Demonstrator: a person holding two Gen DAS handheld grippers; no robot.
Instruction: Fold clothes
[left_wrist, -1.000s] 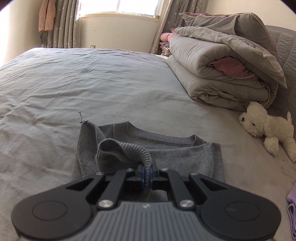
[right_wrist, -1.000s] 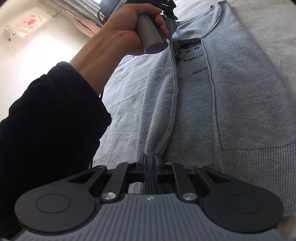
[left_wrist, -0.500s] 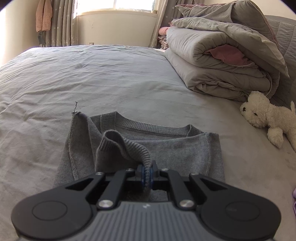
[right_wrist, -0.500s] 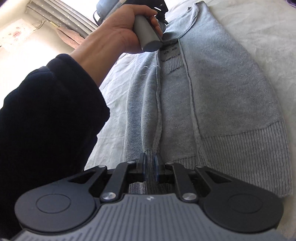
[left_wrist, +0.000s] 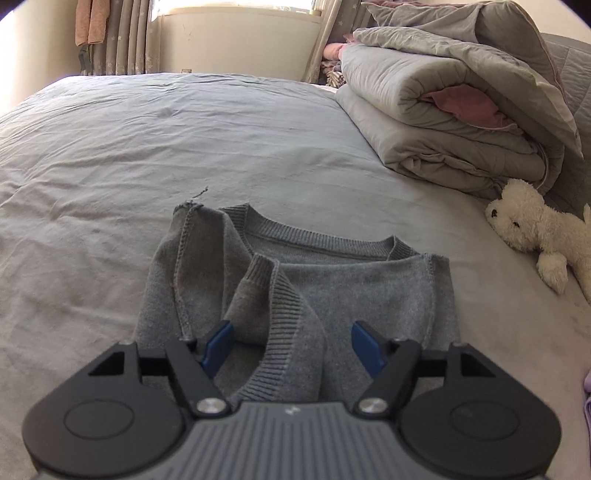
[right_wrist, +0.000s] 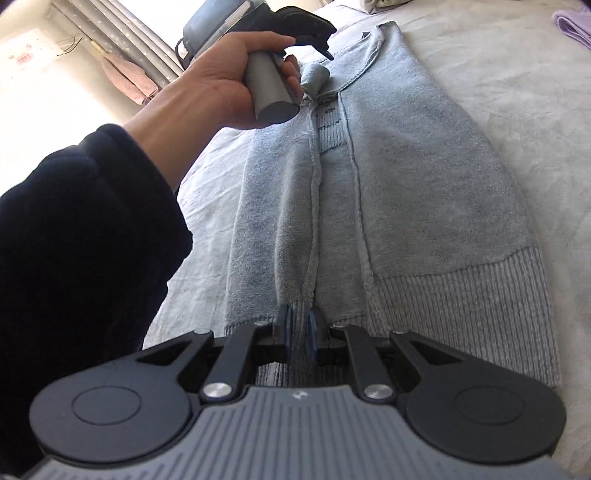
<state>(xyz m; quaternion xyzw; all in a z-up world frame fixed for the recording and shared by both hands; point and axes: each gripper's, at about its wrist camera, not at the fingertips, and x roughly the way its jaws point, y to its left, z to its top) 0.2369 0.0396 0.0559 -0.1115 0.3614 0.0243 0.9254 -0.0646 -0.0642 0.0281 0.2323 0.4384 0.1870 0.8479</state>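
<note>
Right gripper (right_wrist: 300, 332), nearest in its own view: blue pads pinched on the ribbed hem of the grey knit sweater (right_wrist: 424, 177), a fold of hem caught between them. Sweater lies flat on the pale grey bedsheet (right_wrist: 517, 110), running lengthways away from this gripper, side panel folded in along a raised seam.

Left of the sweater, a dark fleece sleeve (right_wrist: 81, 236) fills the lower left of the right wrist view and hides the bed edge there. Beyond it, the person's left hand (right_wrist: 221, 85) wraps the grey handle of the other tool at the far, collar end.

Left gripper (left_wrist: 291, 345): jaws have just been opening and now stand spread. The ribbed cuff of the folded-in sleeve (left_wrist: 280, 295) lies loose between the blue pads (left_wrist: 218, 345), neither pad pressing on it. Cuff heaps up directly ahead of the jaws, resting on the sweater's chest just below the ribbed collar.

Past the collar, open wrinkled sheet. Right side: small white plush bear (left_wrist: 535, 232) lying on the sheet, well apart from the sweater. Behind it, a folded grey quilt with a pink lining (left_wrist: 443, 110), stacked. A scrap of lilac cloth (right_wrist: 572, 20) at the frame edge. Farthest: grey curtains (left_wrist: 125, 37) and a bright window wall.
</note>
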